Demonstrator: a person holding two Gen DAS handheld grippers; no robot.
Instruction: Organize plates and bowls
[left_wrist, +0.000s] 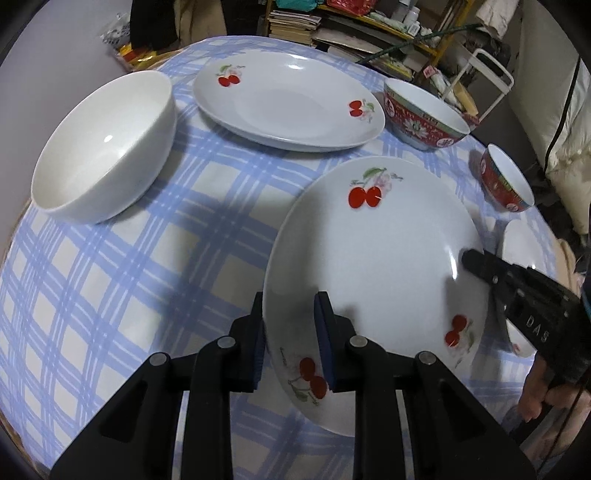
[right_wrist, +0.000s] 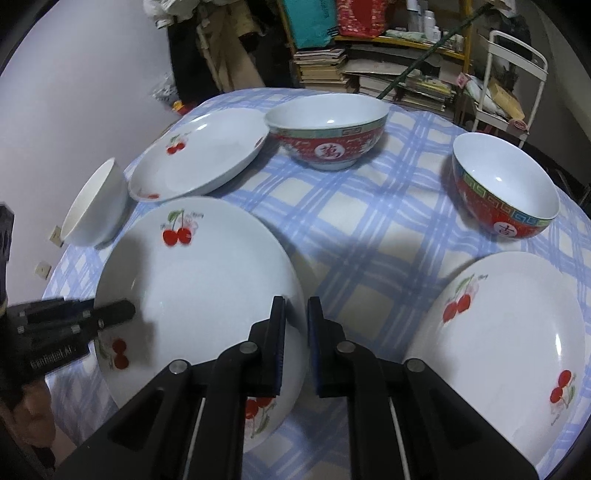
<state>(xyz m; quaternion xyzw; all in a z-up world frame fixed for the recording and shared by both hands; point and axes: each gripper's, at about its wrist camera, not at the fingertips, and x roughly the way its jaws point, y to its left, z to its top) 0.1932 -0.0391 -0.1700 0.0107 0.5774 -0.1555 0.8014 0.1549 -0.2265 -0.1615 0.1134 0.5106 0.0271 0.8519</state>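
Both wrist views steeply downward, close over table, sharing cherry plate

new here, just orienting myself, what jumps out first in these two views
A white cherry-print plate fills the middle, with the left gripper clamped on its near rim and the right gripper pinching the opposite edge. Behind it on the blue checked tablecloth stand two red patterned bowls, and a plain white bowl sits far left.

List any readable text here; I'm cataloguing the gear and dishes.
"DAS": side of the right gripper.
"GenRobot.AI": side of the left gripper.
"萬": medallion on the far red bowl.
Too blurred: the character on the near red bowl, the script on the cherry plate.
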